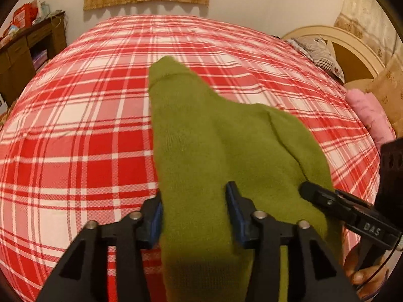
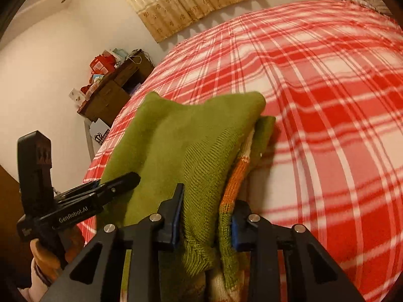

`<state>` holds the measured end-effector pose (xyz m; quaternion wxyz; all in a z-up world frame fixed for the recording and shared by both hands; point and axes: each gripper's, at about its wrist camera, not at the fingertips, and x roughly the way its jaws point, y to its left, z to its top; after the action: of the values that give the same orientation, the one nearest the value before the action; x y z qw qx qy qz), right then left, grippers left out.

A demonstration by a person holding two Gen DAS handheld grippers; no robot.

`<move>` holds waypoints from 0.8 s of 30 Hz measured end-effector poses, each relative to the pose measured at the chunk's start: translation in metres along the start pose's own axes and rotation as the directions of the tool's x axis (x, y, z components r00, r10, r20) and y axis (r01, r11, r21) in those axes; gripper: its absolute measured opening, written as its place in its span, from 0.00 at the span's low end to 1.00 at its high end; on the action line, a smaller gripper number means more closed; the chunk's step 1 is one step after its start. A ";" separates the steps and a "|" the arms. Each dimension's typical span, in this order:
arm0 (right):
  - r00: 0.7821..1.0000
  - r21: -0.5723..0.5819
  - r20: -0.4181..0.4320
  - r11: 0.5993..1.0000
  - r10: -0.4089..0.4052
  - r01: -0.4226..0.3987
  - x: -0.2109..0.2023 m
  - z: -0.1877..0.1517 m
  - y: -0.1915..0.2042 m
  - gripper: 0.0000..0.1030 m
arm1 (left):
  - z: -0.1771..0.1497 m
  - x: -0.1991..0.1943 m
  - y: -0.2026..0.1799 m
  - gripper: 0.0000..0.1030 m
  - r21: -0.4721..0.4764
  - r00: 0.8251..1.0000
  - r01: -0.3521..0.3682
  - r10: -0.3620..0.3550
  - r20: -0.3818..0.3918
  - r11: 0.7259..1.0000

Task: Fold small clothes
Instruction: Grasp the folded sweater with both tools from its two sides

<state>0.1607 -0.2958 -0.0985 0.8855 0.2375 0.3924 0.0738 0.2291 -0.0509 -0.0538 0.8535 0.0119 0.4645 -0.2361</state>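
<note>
The green sweater (image 1: 214,138) lies on the plaid bed cover (image 1: 75,130), with wide free cover beyond it. The left gripper (image 1: 194,211) stands half open; the sweater passes between its jaws, its pads pressing the cloth. The right gripper (image 2: 205,216) is closed on the sweater's near edge.

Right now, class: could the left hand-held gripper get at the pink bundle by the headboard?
Probably not without letting go. The left hand-held gripper has the green sweater between its fingers, and the pink bundle lies well off across the bed, past the right hand-held gripper.
</note>
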 end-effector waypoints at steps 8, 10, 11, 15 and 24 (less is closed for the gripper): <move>1.000 0.079 0.022 0.997 -0.009 0.007 0.025 0.015 -0.024 0.78 | 0.015 0.031 0.011 0.73 -0.091 0.997 0.065 -0.067 -0.026 0.994; 1.000 0.045 0.020 0.999 -0.011 0.011 0.031 0.019 -0.021 0.78 | 0.010 0.027 0.006 0.61 -0.069 0.997 0.073 -0.073 0.003 0.995; 0.999 0.017 0.019 1.000 -0.027 0.026 0.032 0.018 -0.017 0.66 | 0.008 0.023 0.001 0.51 -0.037 0.997 0.068 -0.067 0.027 0.997; 0.997 -0.087 0.046 0.994 -0.068 0.072 0.026 0.012 0.007 0.35 | 0.003 0.009 -0.009 0.36 0.008 0.997 0.004 -0.005 0.083 1.000; 0.969 -0.234 0.170 0.948 -0.177 0.214 -0.014 -0.014 0.084 0.29 | -0.019 -0.050 -0.001 0.35 0.008 0.985 -0.079 0.077 0.157 0.997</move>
<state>0.1454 -0.2210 -0.0572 0.9379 0.0885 0.3351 0.0168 0.1910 -0.0274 -0.0251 0.8959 0.0174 0.3934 -0.2059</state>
